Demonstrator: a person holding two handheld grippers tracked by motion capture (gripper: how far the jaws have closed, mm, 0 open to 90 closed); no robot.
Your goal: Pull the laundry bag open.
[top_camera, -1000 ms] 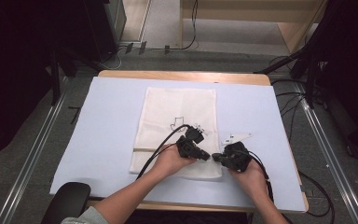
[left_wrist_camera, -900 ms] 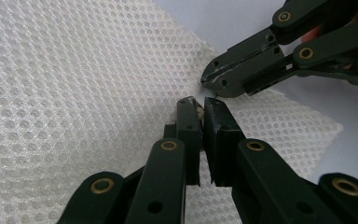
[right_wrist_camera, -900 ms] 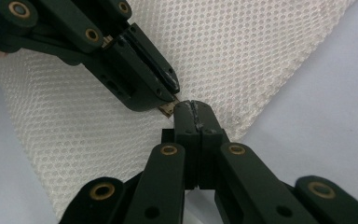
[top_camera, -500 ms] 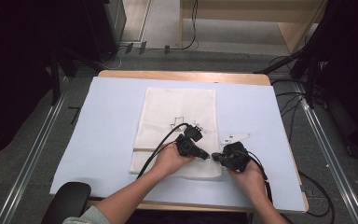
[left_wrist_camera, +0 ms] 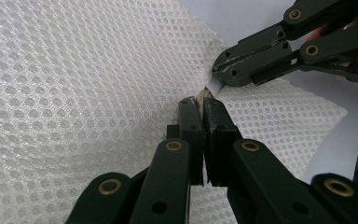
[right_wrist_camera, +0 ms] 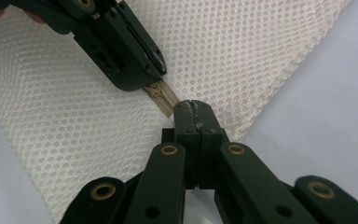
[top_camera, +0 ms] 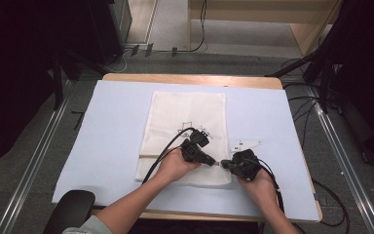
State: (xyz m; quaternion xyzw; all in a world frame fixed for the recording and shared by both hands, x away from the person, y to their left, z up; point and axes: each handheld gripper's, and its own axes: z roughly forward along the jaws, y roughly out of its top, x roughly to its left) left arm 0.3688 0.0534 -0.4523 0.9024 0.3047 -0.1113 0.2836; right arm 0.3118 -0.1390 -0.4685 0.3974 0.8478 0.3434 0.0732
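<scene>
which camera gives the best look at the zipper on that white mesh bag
The right gripper view: the tan zipper runs plainly across the mesh bag between the left tool and the right tool. The left gripper view shows a tan sliver at its tool tips. In the high view the zipper is too small to tell.

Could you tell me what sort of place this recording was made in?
Probably a lab or workshop set up for recording: a wooden table under a pale blue sheet, metal rails on the floor either side, and loose cables beside the table.
</scene>
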